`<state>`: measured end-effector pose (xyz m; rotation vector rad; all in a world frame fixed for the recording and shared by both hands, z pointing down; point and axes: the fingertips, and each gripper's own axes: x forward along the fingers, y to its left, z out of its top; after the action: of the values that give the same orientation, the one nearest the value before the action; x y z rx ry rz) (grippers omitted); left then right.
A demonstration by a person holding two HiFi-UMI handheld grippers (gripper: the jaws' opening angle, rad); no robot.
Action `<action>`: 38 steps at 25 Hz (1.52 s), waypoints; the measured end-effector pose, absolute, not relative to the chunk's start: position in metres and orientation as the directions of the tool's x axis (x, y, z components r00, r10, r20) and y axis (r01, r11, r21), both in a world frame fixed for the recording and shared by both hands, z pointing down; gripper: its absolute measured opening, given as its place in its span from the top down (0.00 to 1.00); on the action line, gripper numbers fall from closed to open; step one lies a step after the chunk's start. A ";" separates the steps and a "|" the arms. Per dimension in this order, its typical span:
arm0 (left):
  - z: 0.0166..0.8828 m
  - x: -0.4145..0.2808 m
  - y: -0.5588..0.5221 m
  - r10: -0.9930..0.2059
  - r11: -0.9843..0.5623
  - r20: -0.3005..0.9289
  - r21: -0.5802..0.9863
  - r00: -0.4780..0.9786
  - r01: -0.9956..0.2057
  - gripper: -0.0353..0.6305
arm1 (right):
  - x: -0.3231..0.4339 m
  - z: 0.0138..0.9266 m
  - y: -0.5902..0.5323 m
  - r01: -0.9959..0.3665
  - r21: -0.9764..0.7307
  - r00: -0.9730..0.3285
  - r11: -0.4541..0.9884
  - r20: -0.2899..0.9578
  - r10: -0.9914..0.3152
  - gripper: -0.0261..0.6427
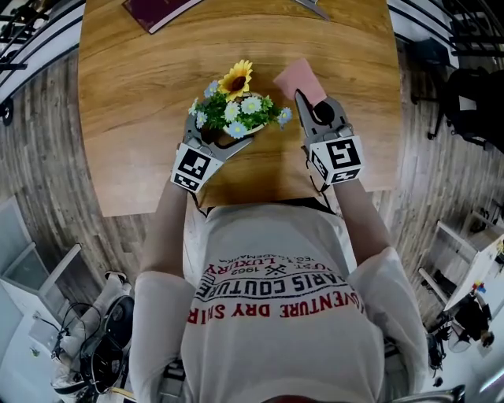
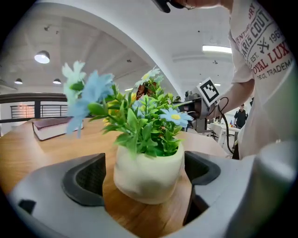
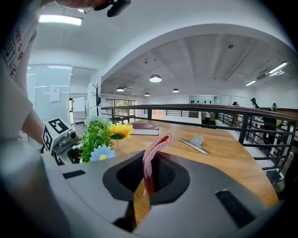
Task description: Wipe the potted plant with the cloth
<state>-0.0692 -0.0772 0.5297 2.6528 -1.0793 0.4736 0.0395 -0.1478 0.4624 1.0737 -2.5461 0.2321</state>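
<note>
A potted plant (image 1: 236, 101) with a sunflower and pale blue daisies stands near the front edge of the wooden table (image 1: 142, 118). Its white pot (image 2: 148, 174) sits between the jaws of my left gripper (image 1: 222, 131) (image 2: 145, 173), which is shut on it; the right pad (image 2: 201, 169) touches it and a thin strip of wood shows at the left pad (image 2: 87, 179). My right gripper (image 1: 305, 101) (image 3: 146, 175) is just right of the plant. It is shut on a pink cloth (image 1: 295, 77) (image 3: 156, 146), which sticks up and forward from the jaws.
A maroon book (image 1: 157, 9) (image 3: 145, 128) and a flat metal tool (image 1: 313, 8) (image 3: 195, 144) lie at the table's far side. A dark railing (image 3: 251, 122) runs beyond the table. The table's front edge (image 1: 236, 195) is against the person's body.
</note>
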 end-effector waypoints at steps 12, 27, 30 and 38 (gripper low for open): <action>0.457 -0.123 -0.051 -0.819 -0.491 0.341 -0.001 0.462 -0.871 0.17 | 0.039 0.411 -0.132 -0.746 0.017 -0.630 0.665 0.307 -0.714 0.91; 0.339 -0.156 -0.054 -0.937 -0.318 0.185 -0.098 0.297 -0.943 0.92 | 0.008 0.342 -0.117 -0.707 0.104 -0.680 0.699 0.169 -0.713 0.91; 0.329 -0.159 -0.058 -0.938 -0.309 0.188 -0.080 0.291 -0.948 0.92 | 0.003 0.335 -0.115 -0.690 0.129 -0.695 0.712 0.156 -0.702 0.91; 0.316 -0.162 -0.063 -0.943 -0.307 0.156 -0.080 0.293 -0.948 0.92 | 0.001 0.328 -0.110 -0.670 0.141 -0.714 0.729 0.147 -0.685 0.91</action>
<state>-0.1622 -0.0626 0.3160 2.5027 -1.8320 0.2708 0.0011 -0.1095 0.3277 1.0862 -2.7424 -0.1152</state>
